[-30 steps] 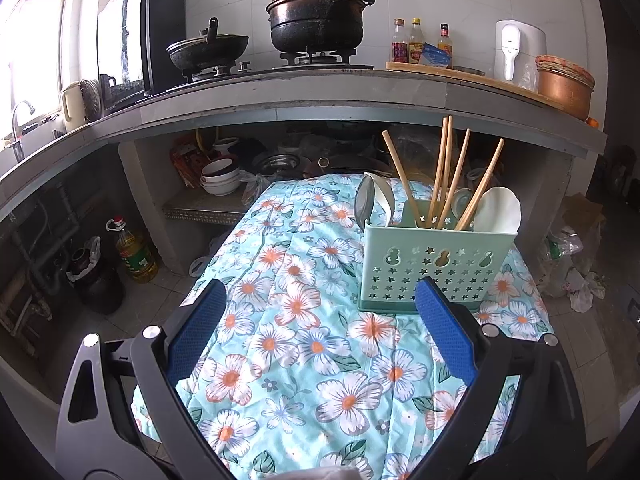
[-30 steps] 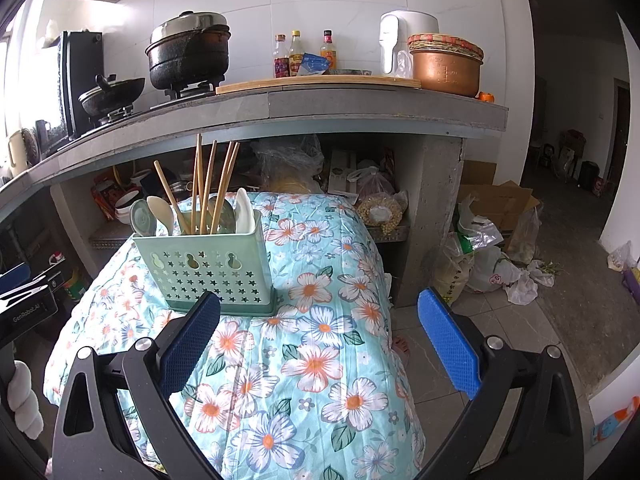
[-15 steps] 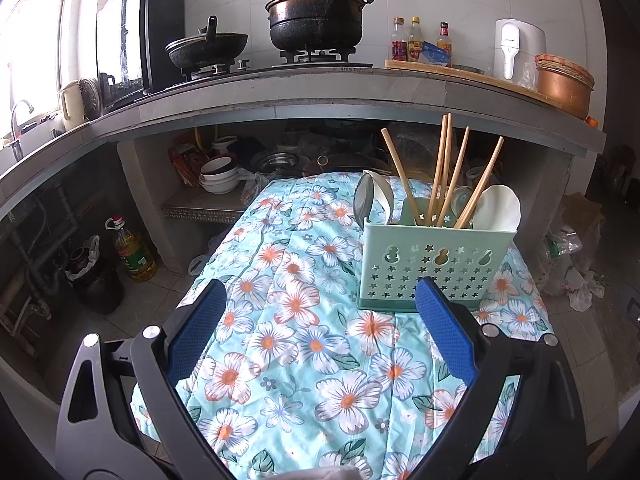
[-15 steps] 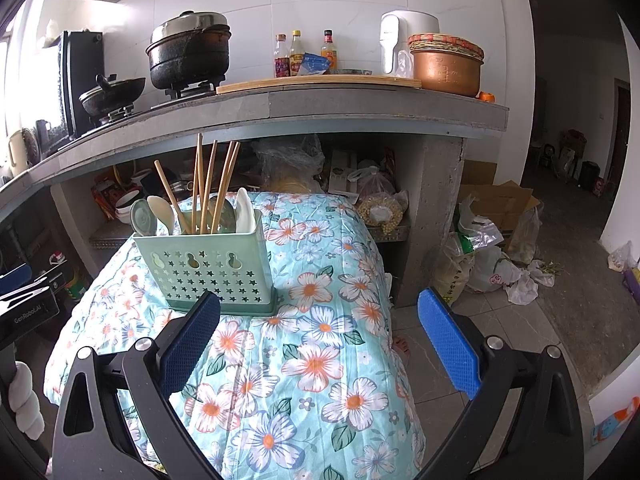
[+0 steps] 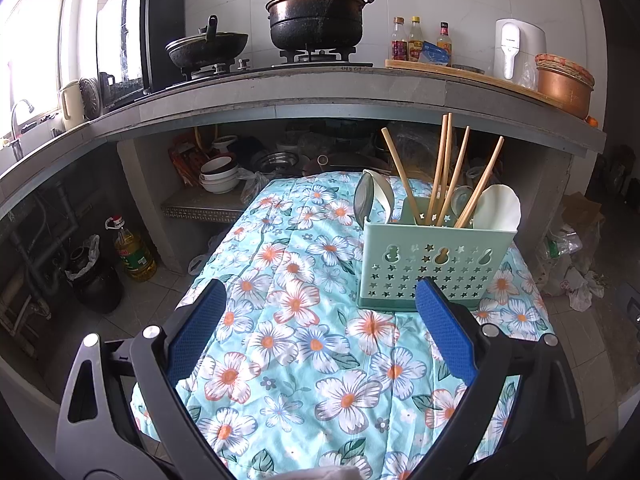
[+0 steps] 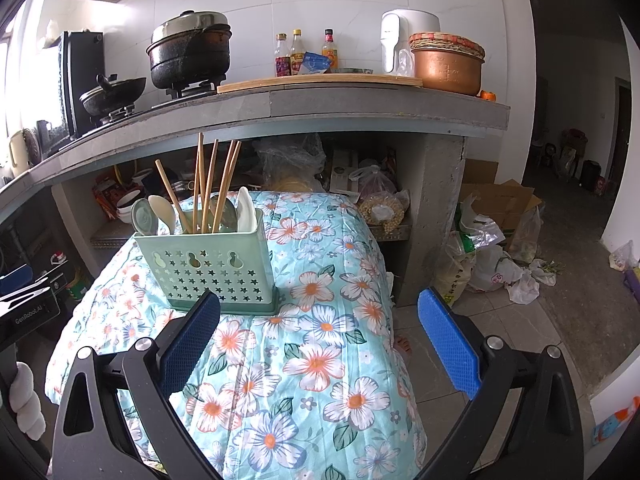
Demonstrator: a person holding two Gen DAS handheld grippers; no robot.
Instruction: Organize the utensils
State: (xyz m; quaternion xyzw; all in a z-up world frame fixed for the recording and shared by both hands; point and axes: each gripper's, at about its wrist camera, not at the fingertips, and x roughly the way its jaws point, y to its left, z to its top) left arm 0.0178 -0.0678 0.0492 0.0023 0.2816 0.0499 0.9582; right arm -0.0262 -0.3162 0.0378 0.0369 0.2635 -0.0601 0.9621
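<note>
A mint-green perforated utensil caddy (image 5: 434, 266) (image 6: 214, 268) stands upright on a small table with a floral cloth (image 5: 304, 320) (image 6: 316, 340). Several wooden chopsticks (image 5: 440, 172) (image 6: 208, 184) lean in its middle part, with spoons (image 5: 498, 208) (image 6: 162, 212) at both ends. My left gripper (image 5: 320, 320) is open and empty, low over the cloth, the caddy just ahead of its right finger. My right gripper (image 6: 320, 336) is open and empty too, with the caddy ahead of its left finger.
A concrete counter (image 5: 320, 92) runs behind the table, carrying a black pot (image 5: 318, 20), wok, bottles and a copper pot (image 6: 446, 64). Bowls and bags sit on shelves below it. An oil bottle (image 5: 134, 256) stands on the floor at left, plastic bags (image 6: 492, 264) at right.
</note>
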